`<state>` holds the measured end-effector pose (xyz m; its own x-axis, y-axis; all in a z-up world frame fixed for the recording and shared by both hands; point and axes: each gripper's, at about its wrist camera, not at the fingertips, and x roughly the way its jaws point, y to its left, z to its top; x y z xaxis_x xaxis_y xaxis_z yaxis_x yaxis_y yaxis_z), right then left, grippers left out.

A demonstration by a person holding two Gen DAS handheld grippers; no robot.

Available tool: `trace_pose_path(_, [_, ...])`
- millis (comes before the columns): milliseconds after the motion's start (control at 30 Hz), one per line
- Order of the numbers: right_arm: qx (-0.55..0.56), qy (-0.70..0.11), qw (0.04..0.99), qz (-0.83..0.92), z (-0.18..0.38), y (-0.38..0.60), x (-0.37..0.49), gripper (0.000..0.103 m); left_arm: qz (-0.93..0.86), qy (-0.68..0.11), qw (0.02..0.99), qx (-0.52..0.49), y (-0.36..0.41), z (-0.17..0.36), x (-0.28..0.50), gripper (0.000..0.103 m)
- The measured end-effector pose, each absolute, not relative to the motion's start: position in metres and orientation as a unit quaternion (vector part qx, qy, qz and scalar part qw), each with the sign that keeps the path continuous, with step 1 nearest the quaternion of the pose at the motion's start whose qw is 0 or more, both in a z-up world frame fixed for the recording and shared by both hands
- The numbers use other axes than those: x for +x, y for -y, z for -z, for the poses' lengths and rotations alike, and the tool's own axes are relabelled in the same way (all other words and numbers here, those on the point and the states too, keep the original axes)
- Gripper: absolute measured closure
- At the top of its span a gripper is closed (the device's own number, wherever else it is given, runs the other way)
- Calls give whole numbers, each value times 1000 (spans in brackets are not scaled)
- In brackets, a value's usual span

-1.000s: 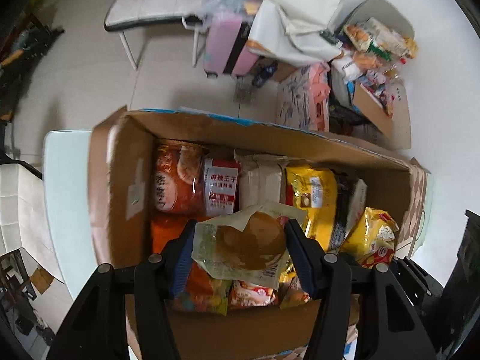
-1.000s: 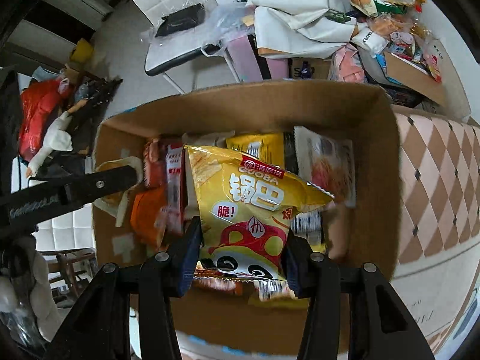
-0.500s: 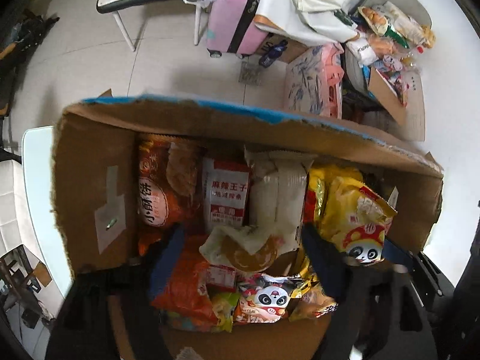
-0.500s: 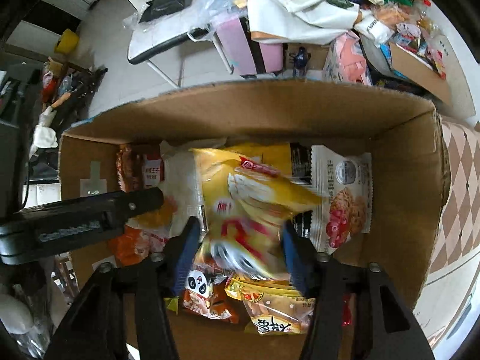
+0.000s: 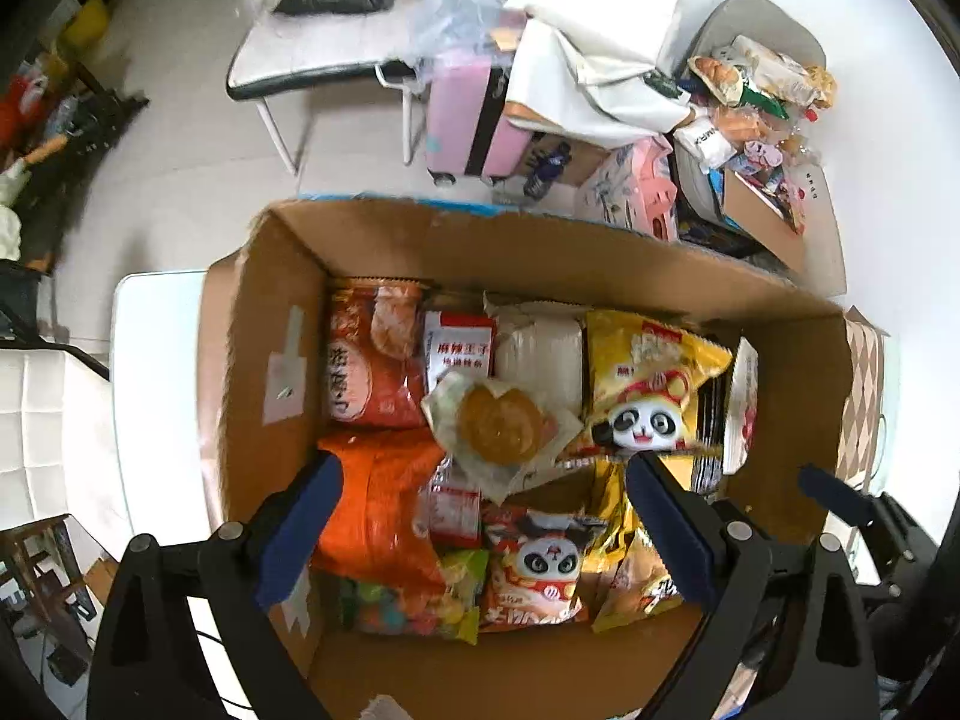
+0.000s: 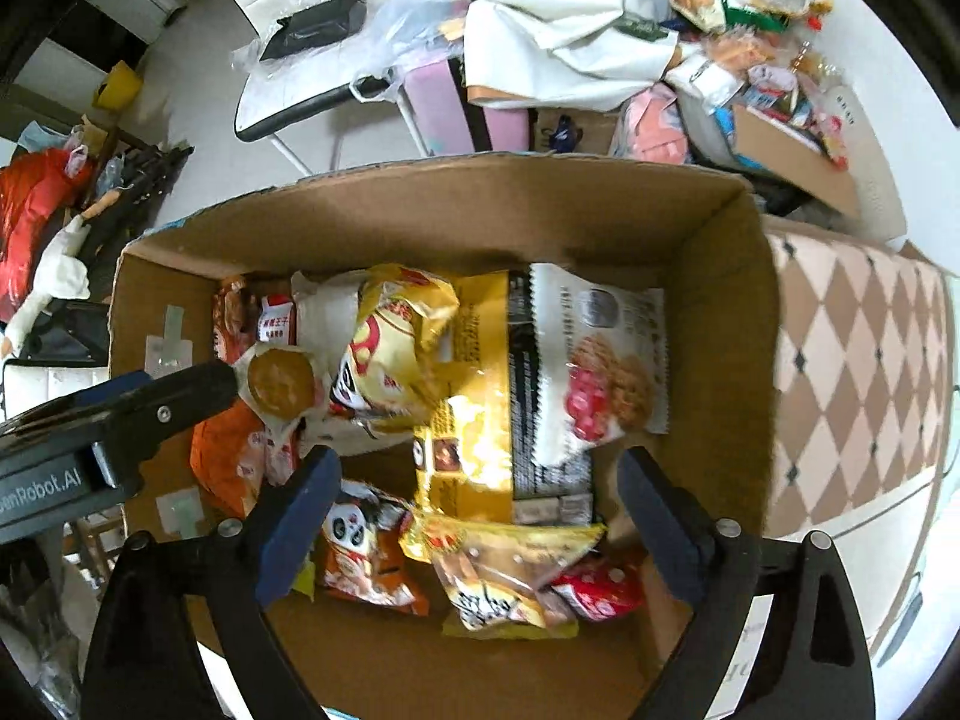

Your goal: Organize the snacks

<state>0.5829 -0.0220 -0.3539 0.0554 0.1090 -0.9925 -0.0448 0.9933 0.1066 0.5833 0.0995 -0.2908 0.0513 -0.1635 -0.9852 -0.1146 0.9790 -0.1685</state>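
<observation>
Pink suitcase (image 5: 474,114) w/ white cloth (image 5: 600,54) beside grey bench (image 5: 318,54).

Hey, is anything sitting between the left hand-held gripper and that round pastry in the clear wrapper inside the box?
Nothing visible. The left hand-held gripper, jaws opening and empty, hangs over the cardboard box. The wrapped pastry lies on top of the other snack bags, uncovered, just beyond the fingertips.

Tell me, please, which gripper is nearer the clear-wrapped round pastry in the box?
Left. The left gripper hangs directly above the pastry, jaws opening; the right gripper is off to its right, over the yellow bags.
</observation>
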Motion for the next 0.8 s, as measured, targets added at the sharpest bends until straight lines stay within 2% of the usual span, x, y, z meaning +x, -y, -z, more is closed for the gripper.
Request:
trace_pose_path(433, [30, -623, 780, -51, 292, 48, 508, 7, 5, -607, 790, -86, -88, 224, 496, 7])
trace_pose_path(800, [35, -564, 823, -65, 223, 68, 406, 7, -16, -528, 847, -55, -71, 152, 394, 7])
